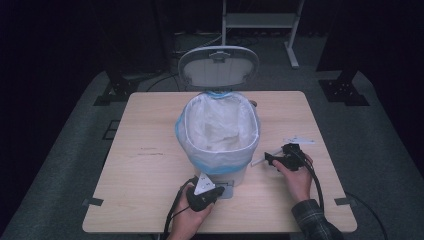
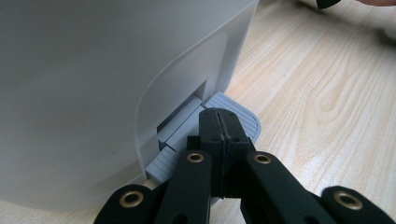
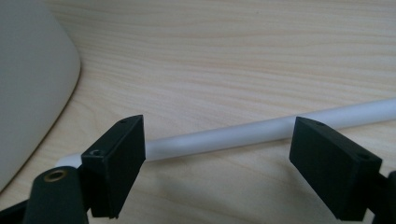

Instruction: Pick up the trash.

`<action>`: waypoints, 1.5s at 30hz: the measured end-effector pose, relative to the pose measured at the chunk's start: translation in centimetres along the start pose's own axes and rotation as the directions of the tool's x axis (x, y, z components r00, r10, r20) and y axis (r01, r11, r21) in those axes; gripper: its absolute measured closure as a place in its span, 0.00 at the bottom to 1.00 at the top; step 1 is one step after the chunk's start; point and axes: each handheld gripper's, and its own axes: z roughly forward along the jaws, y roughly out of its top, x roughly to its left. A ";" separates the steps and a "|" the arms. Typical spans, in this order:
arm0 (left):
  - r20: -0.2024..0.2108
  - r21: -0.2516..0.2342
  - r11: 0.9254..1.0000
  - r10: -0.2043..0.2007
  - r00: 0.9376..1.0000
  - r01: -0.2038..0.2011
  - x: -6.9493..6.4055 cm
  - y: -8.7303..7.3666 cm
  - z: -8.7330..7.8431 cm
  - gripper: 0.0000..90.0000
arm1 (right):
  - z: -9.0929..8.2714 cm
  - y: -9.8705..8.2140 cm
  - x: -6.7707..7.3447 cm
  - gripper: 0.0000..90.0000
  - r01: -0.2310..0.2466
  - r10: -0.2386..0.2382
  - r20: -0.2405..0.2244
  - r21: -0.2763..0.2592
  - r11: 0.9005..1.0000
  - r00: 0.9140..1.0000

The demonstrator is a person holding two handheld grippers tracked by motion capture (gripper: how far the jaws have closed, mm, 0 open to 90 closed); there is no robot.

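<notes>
left gripper (image 2: 219,122): jaws clenched, empty, tips pressing on the grey pedal (image 2: 233,116) at the foot of the bin (image 1: 218,132). the bin stands mid-worktop (image 1: 150,200), lid up, lined with a white bag. right gripper (image 3: 217,154): released, jaws straddling a white tube (image 3: 261,130) lying on the worktop right of the bin.

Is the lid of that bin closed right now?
No, the lid stands tipped up behind the bin, whose white liner lies open to the high view.
</notes>
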 end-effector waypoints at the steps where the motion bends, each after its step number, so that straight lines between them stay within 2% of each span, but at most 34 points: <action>1: 0.000 0.001 1.000 0.001 1.000 -0.001 0.0 0.0 0.0 1.00 | 0.0 0.0 0.0 0.19 -0.004 0.004 -0.002 -0.001 1.000 1.000; 5: 0.000 0.001 1.000 0.001 1.000 -0.001 0.0 0.0 0.0 1.00 | 0.0 0.2 0.3 0.22 0.001 -0.001 -0.015 -0.014 1.000 1.000; 7: 0.000 0.000 1.000 0.000 1.000 0.000 0.0 0.0 0.0 1.00 | -0.3 0.8 0.8 0.26 0.024 -0.025 -0.021 -0.033 0.999 0.999; 8: 0.000 0.000 1.000 0.000 1.000 0.000 0.0 0.0 0.0 1.00 | -0.4 1.3 1.2 0.36 0.037 -0.039 -0.034 -0.052 0.998 0.999; 11: 0.000 0.001 1.000 0.001 1.000 -0.001 0.0 0.0 0.0 1.00 | -0.3 1.6 1.6 0.45 0.055 -0.058 -0.052 -0.070 0.996 0.997; 12: 0.000 0.001 1.000 0.001 1.000 -0.001 0.0 0.0 0.0 1.00 | 0.1 1.8 2.1 0.55 0.080 -0.083 -0.075 -0.049 0.996 0.994; 13: 0.000 0.001 1.000 0.001 1.000 -0.001 0.0 0.0 0.0 1.00 | 0.1 1.8 2.1 0.55 0.080 -0.083 -0.075 -0.049 0.996 0.994; 14: 0.000 0.000 1.000 0.001 1.000 -0.001 0.0 0.0 0.0 1.00 | 0.2 1.9 2.3 0.59 0.084 -0.087 -0.081 -0.046 0.995 0.993; 16: 0.000 0.000 1.000 0.000 1.000 0.000 0.0 0.0 0.0 1.00 | 0.5 2.0 3.0 0.71 0.123 -0.126 -0.115 -0.029 0.992 0.985; 18: 0.000 0.000 1.000 0.000 1.000 0.000 0.0 0.0 0.0 1.00 | 0.6 2.0 3.4 0.78 0.139 -0.141 -0.141 -0.023 0.990 0.980; 19: 0.000 0.000 1.000 0.000 1.000 0.000 0.0 0.0 0.0 1.00 | 0.6 2.0 3.4 0.78 0.139 -0.141 -0.141 -0.023 0.990 0.980; 20: 0.000 -0.001 1.000 -0.001 1.000 0.001 0.0 0.0 0.0 1.00 | 0.7 1.8 3.7 0.84 0.155 -0.154 -0.165 -0.007 0.988 0.974; 22: 0.000 -0.001 1.000 -0.001 1.000 0.001 0.0 0.0 0.0 1.00 | 0.8 1.8 3.8 0.85 0.159 -0.158 -0.169 -0.005 0.987 0.973; 26: 0.000 -0.001 1.000 -0.001 1.000 0.001 0.0 0.0 0.0 1.00 | 1.0 1.3 4.4 0.89 0.183 -0.174 -0.209 0.024 0.983 0.962; 32: 0.000 0.001 1.000 0.002 1.000 -0.002 0.0 0.0 0.0 1.00 | 1.3 0.6 5.3 0.90 0.215 -0.196 -0.236 0.061 0.975 0.952; 45: 0.000 0.002 1.000 0.002 1.000 -0.002 0.0 0.0 0.0 1.00 | -0.1 -0.1 5.3 0.89 0.247 -0.220 -0.249 0.086 0.965 0.943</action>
